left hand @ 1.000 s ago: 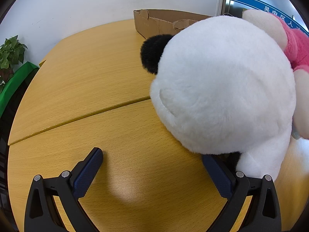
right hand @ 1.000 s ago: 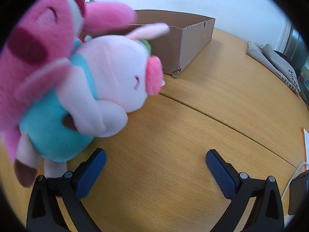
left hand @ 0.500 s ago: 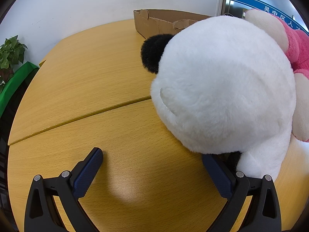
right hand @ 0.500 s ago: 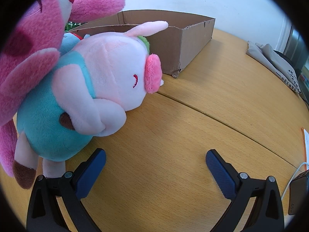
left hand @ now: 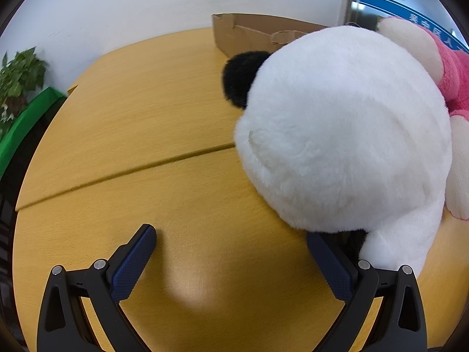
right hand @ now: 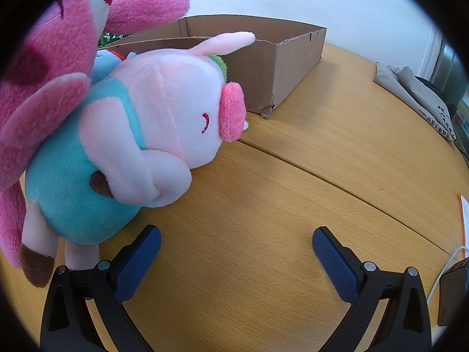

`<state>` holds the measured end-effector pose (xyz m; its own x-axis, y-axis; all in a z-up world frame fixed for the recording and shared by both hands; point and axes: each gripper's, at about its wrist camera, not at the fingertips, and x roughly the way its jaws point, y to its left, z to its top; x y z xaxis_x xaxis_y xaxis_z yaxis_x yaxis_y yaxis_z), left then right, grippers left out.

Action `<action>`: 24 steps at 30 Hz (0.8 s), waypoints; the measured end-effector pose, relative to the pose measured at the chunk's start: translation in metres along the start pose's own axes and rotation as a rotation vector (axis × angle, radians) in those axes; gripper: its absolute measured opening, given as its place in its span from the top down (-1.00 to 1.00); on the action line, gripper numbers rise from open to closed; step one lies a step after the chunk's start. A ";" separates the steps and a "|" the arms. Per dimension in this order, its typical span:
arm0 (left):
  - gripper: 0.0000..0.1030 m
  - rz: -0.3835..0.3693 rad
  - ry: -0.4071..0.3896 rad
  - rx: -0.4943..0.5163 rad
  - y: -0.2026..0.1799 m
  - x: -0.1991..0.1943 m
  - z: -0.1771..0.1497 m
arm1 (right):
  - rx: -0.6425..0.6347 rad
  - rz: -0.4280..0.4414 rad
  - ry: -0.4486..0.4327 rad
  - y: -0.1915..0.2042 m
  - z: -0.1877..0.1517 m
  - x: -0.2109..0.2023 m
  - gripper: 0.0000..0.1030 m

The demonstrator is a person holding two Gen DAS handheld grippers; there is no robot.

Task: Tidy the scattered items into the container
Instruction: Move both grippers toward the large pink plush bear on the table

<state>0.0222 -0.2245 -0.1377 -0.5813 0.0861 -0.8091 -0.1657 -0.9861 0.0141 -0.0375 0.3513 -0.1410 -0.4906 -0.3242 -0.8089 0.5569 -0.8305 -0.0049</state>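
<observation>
A big white panda plush (left hand: 346, 129) with a black ear lies on the wooden table (left hand: 164, 111), filling the right of the left wrist view. My left gripper (left hand: 231, 249) is open beside it, its right finger (left hand: 328, 261) tucked under the plush's edge. A pink plush (left hand: 451, 67) lies behind the panda. In the right wrist view a pale pink pig plush in a teal outfit (right hand: 140, 135) lies on its side, the pink plush (right hand: 52, 67) over it. My right gripper (right hand: 236, 252) is open just right of the pig. A brown cardboard box (right hand: 281, 58) stands behind.
The cardboard box (left hand: 243, 35) is at the table's far side. A potted plant (left hand: 17, 79) and a green panel stand off the left edge. Grey folded cloth (right hand: 416, 94) lies at the far right, a dark device with a white cable (right hand: 451, 287) near the right edge.
In the right wrist view the pig and pink plush have settled lower onto the table and stopped blurring. The left view has barely shifted, the box edge sliding slightly right.
</observation>
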 end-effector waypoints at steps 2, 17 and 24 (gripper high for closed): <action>-1.00 0.155 -0.048 -0.041 -0.006 -0.025 -0.009 | 0.044 -0.032 0.016 0.003 -0.003 -0.003 -1.00; -1.00 0.047 -0.296 -0.179 -0.161 -0.199 -0.037 | 0.202 -0.114 -0.349 0.124 -0.055 -0.185 -0.99; -1.00 -0.083 -0.271 -0.195 -0.218 -0.198 -0.013 | 0.241 -0.203 -0.413 0.178 -0.013 -0.204 -0.99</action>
<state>0.1843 -0.0280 0.0117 -0.7668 0.1762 -0.6172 -0.0810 -0.9805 -0.1792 0.1699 0.2753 0.0154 -0.8237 -0.2569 -0.5055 0.2769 -0.9602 0.0369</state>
